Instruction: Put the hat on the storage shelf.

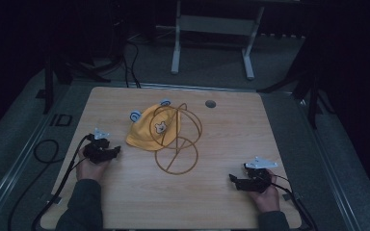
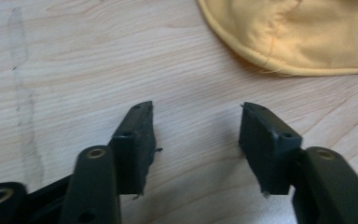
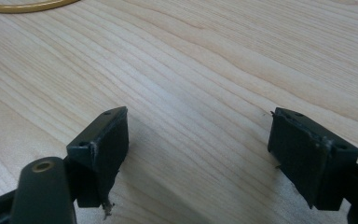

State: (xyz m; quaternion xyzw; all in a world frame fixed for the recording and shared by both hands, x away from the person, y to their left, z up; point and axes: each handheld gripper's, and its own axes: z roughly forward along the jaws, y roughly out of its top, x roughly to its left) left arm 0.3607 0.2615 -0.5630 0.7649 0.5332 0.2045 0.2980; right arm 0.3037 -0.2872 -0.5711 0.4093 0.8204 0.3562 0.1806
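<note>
My left gripper (image 2: 196,135) sits low over the wooden table (image 1: 231,202), jaws spread wide with bare wood between them. In the high view it (image 1: 107,151) rests at the table's left side, held in my left hand (image 1: 89,166). My right gripper (image 3: 198,149) is also gaping wide and holds nothing; in the high view it (image 1: 241,182) lies near the front right corner in my right hand (image 1: 265,192).

The table is the biggest thing here. On its middle lies a yellow cap (image 1: 149,132) with a small animal patch and two blue ears, just beyond my left gripper; its brim edge (image 2: 279,42) shows ahead of the left jaws, not touching them. A wire hoop frame (image 1: 178,144) of several rings lies against the cap's right side, well apart from my right gripper. A small round hole (image 1: 210,103) sits near the far edge.
</note>
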